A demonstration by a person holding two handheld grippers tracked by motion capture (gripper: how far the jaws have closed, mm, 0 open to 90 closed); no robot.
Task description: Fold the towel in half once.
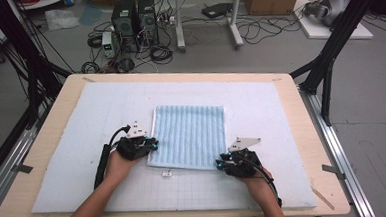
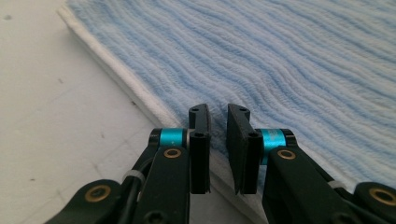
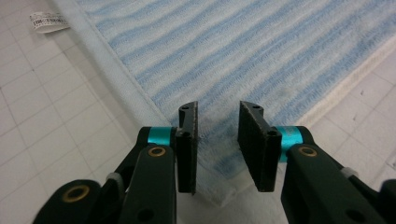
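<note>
Blue-and-white striped towel (image 1: 190,135) lies flat and folded at centre frame of the high view, on the white gridded mat (image 1: 195,188) covering the wooden surface (image 1: 52,141), with its small white label (image 1: 167,174) poking out just below the near edge. Left gripper (image 1: 152,144) sits at the towel's lower-left corner; in the left gripper view its jaws stand a narrow gap apart over the white hem, pads pressing on nothing. Right gripper (image 1: 220,162) sits at the lower-right corner; in the right gripper view its jaws are parted somewhat wider, straddling the corner of the cloth without clamping it.
</note>
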